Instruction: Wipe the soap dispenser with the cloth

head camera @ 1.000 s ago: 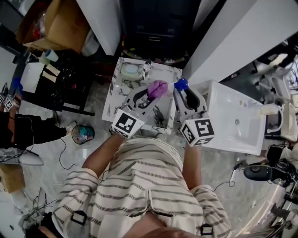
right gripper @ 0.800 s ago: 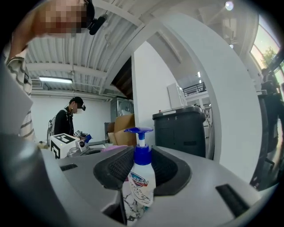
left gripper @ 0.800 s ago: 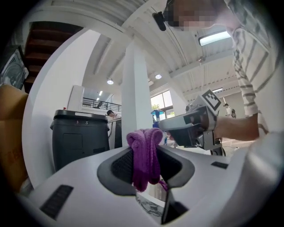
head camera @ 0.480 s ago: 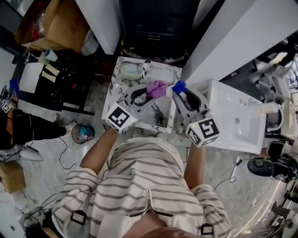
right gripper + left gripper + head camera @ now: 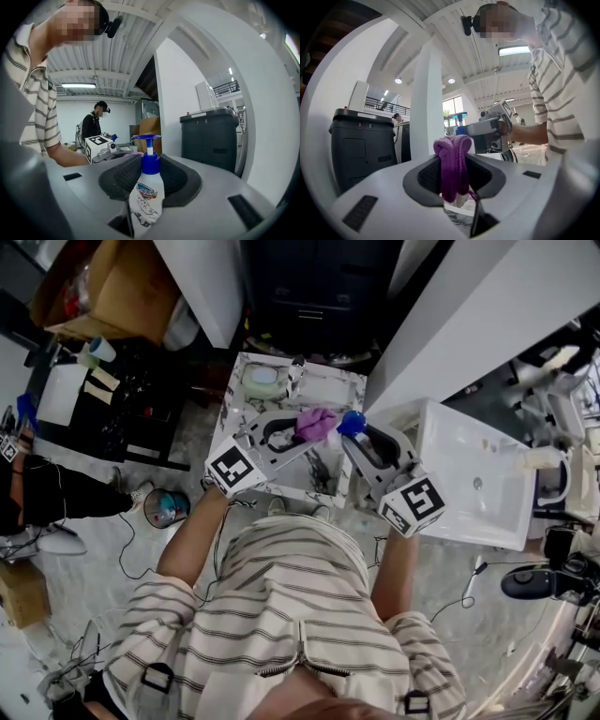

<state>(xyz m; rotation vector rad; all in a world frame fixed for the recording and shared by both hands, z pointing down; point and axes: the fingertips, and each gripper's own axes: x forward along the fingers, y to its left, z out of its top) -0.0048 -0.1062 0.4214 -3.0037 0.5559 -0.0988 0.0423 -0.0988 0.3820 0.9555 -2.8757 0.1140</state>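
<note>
2 grips: left tool (image 5: 452, 161) on cloth (image 5: 316, 421), right tool (image 5: 147, 187) on soap dispenser (image 5: 352, 422).

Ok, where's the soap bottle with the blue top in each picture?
Head view: the soap bottle is in the middle, its blue top beside the purple cloth.
Left gripper view: its blue top peeks out just above the cloth.
Right gripper view: bottom centre, between the jaws.
Shared landmark: the striped shirt.
</note>
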